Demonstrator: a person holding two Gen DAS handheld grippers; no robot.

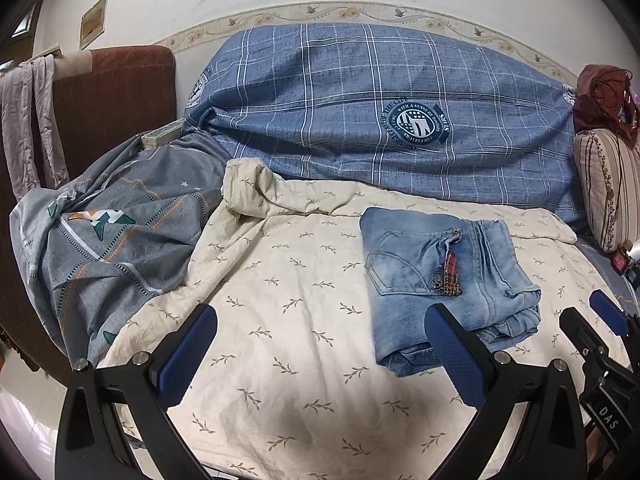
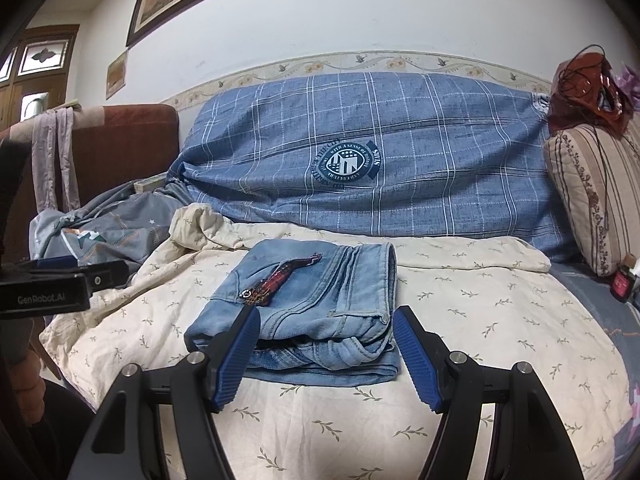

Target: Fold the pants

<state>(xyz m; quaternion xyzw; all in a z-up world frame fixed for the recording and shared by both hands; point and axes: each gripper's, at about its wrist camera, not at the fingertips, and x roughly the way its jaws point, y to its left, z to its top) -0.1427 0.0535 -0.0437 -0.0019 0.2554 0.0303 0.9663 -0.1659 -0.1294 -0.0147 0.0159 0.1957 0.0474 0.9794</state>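
The folded jeans (image 1: 444, 284) (image 2: 308, 312) lie on the cream leaf-print sheet (image 1: 280, 320) (image 2: 480, 320), toward the bed's right side. The left claw (image 1: 320, 344) and right claw (image 2: 326, 356) both hang released, grasping nothing, just short of the jeans' near edge.

"GenRobot.AI" on left claw (image 2: 44, 298)

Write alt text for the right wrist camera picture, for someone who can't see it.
A pair of light blue jeans lies folded into a compact stack on a cream leaf-print sheet, just beyond the open right tool, which holds nothing. Behind is a blue plaid bedcover; the left tool shows at the left edge.
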